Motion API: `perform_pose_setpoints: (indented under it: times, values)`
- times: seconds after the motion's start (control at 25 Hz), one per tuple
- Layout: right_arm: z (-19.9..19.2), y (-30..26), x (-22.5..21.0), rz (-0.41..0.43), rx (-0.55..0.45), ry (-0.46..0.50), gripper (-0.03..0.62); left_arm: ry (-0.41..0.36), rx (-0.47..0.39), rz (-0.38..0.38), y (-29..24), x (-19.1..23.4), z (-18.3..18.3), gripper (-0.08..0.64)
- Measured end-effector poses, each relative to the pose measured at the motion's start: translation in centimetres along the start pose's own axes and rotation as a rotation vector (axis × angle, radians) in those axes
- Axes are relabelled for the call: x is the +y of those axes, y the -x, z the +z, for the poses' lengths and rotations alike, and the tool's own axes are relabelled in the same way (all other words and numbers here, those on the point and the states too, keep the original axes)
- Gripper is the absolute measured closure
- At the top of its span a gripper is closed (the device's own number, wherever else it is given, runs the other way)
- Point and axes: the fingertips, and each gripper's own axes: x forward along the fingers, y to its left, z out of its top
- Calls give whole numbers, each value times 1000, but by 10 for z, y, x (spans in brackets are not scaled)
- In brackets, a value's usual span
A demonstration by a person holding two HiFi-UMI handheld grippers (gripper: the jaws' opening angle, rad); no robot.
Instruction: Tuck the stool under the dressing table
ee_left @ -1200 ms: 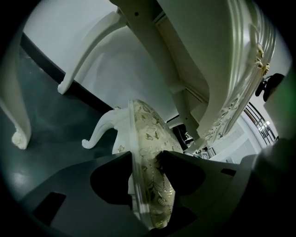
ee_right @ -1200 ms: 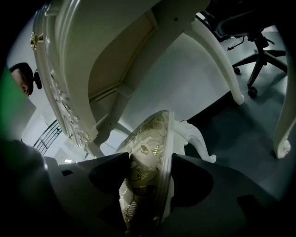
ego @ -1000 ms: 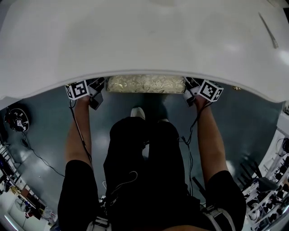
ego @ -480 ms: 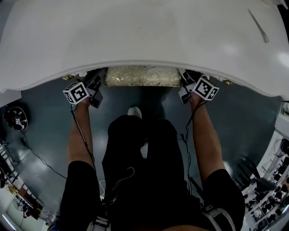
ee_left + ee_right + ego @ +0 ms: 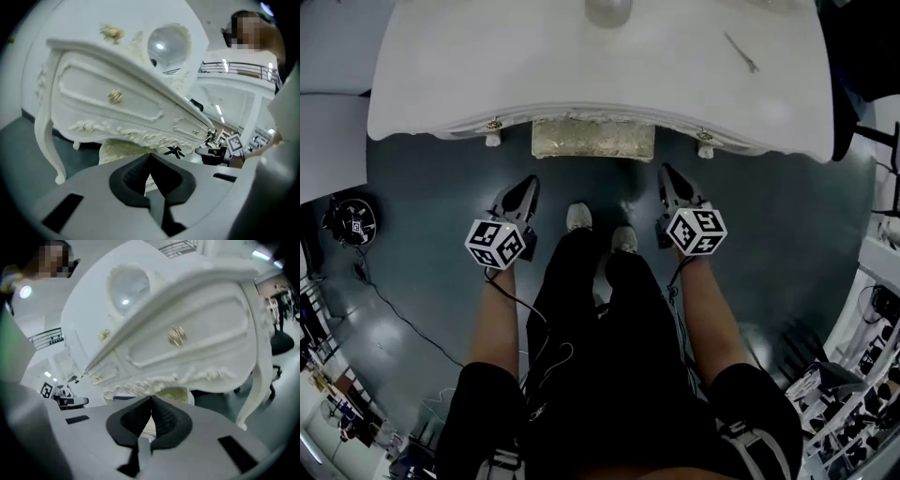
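Floor (image 5: 412, 309): dark grey-green, smooth. A white dressing table (image 5: 581, 66) occupies the top of the head view, its carved front edge towards the person.

Left side – a round black device (image 5: 347, 223) lies on the floor, well apart from the table's left corner, with a cable running off it.

Left gripper (image 5: 525, 187): held in the air in front of the table, clear of its front edge. In its own view the left gripper (image 5: 150, 157) has both jaws pressed together at the tips, with nothing between them. That view also shows the drawer front with a gold handle (image 5: 115, 96) and an oval mirror (image 5: 168, 44) above it.

Centre – the stool (image 5: 593, 139) sits under the table's front edge, midway between the corners. Only a strip of its gold-patterned cushion shows. The person's two shoes (image 5: 578, 217) stand on the floor just in front of it.

Right gripper (image 5: 668, 178): also off the table and the stool, level with the left one. In its own view the right gripper (image 5: 151, 401) has its jaws meeting at the tips, gripping nothing. The stool cushion (image 5: 176, 393) shows beneath the carved apron.
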Motion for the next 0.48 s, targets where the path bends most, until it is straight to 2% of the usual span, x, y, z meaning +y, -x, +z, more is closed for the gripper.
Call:
perform_pose_setpoints:
  times: [0.08, 0.24, 0.4, 0.48]
  values:
    - [43, 28, 27, 6, -51, 82, 575, -94, -33, 5, 12, -53, 39, 541]
    - [136, 77, 84, 0, -170, 219, 577, -171, -144, -26, 37, -138, 129, 541]
    - [234, 134, 141, -14, -301, 299, 577, -288, -242, -36, 75, -213, 224, 541]
    - [280, 162, 166, -20, -363, 313, 577, -321, -275, -20, 95, -243, 265, 541]
